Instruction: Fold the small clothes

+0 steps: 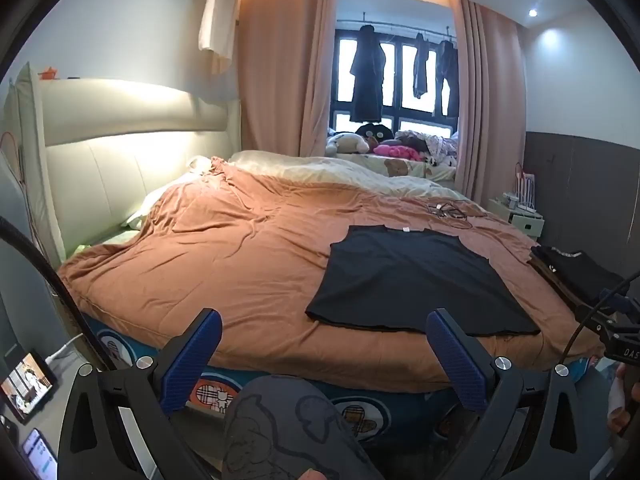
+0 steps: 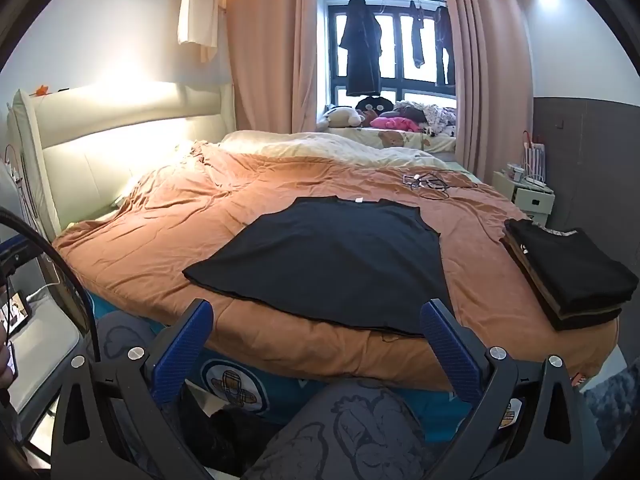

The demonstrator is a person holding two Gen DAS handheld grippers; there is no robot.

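A black sleeveless top [image 1: 412, 278] lies spread flat on the orange bedspread [image 1: 224, 256], collar away from me; it also shows in the right wrist view [image 2: 328, 256]. My left gripper [image 1: 324, 332] is open and empty, held off the near bed edge, left of the top's hem. My right gripper [image 2: 320, 320] is open and empty, just before the hem at the bed edge. A stack of folded dark clothes [image 2: 568, 272] sits at the bed's right corner, also seen in the left wrist view [image 1: 572, 272].
A tangle of cables [image 2: 428, 182] lies on the bedspread [image 2: 160, 224] beyond the top. A padded headboard [image 1: 100, 148] is at left, a bedside cabinet [image 2: 528, 196] at right. Phones [image 1: 28, 384] lie on a side table at lower left. My patterned knee [image 2: 360, 432] is below the grippers.
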